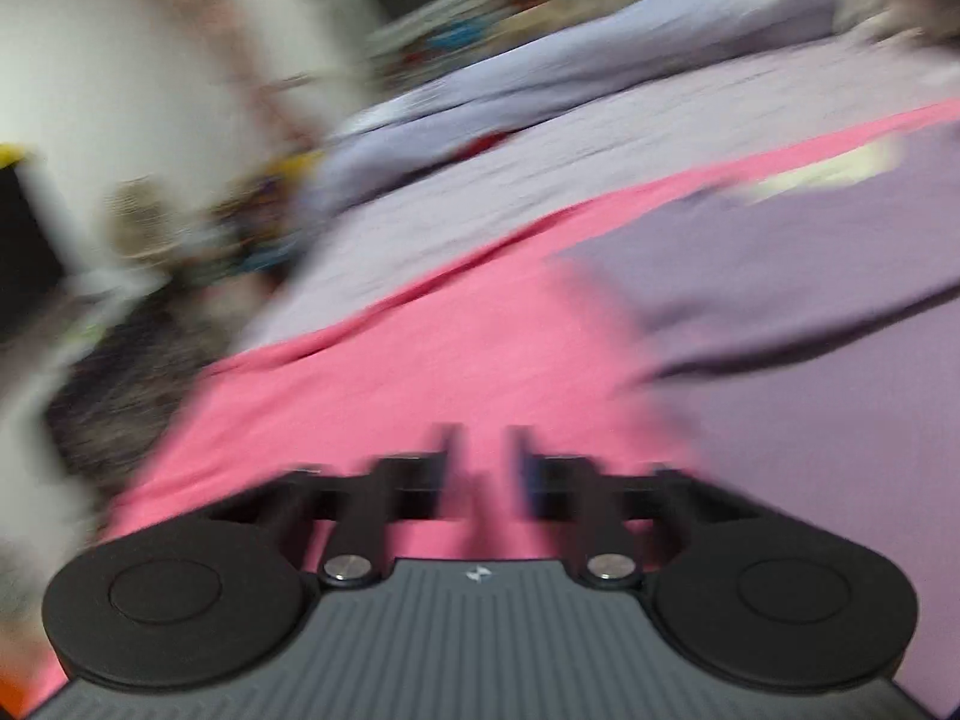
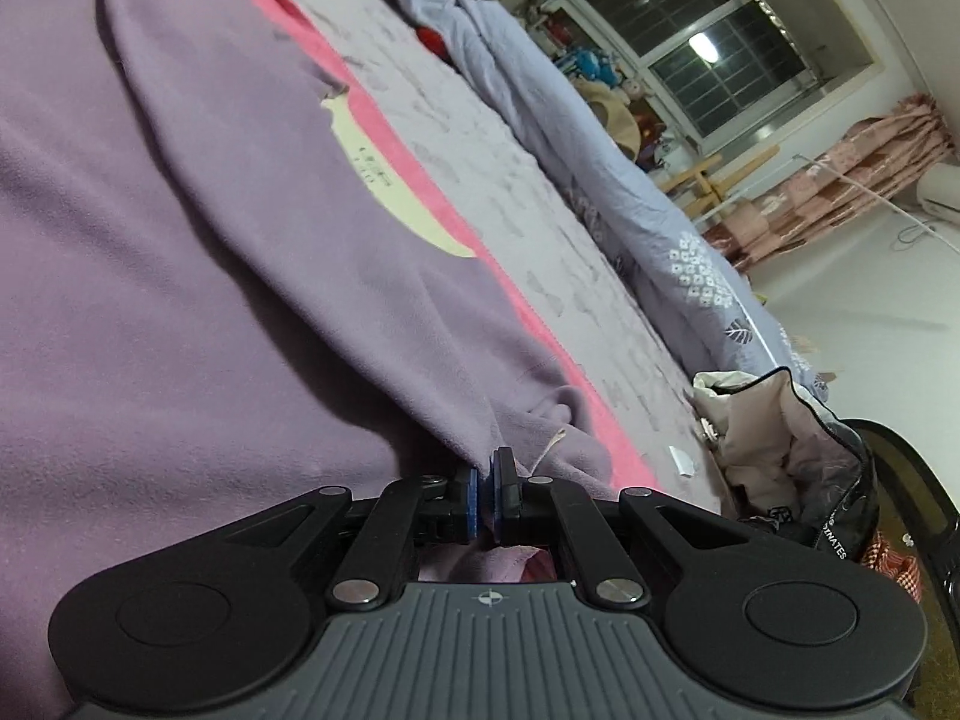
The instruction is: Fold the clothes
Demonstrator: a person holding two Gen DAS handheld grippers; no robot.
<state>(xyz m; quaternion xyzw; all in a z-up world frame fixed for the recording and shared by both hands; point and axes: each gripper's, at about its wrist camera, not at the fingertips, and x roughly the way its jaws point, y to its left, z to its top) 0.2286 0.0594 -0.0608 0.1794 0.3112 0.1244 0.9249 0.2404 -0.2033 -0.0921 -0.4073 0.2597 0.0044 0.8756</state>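
Note:
A purple fleece garment [image 2: 180,240] lies spread over a pink cloth [image 2: 384,114] on the bed, with a cream label patch [image 2: 384,192] near its edge. My right gripper [image 2: 487,480] is shut on a bunched edge of the purple garment, its blue pads pinching the fabric. The left wrist view is heavily blurred. There my left gripper [image 1: 482,450] hovers low over the pink cloth [image 1: 420,360], left of the purple garment [image 1: 780,300]. Its fingers stand a narrow gap apart and only pink cloth shows through the gap.
A lilac patterned bedcover [image 2: 510,192] runs beyond the pink cloth, with a rumpled blue-grey duvet [image 2: 600,168] along its far side. An open bag of pale cloth [image 2: 780,438] sits at the bed's right end. A window [image 2: 708,48] and pink curtains lie beyond.

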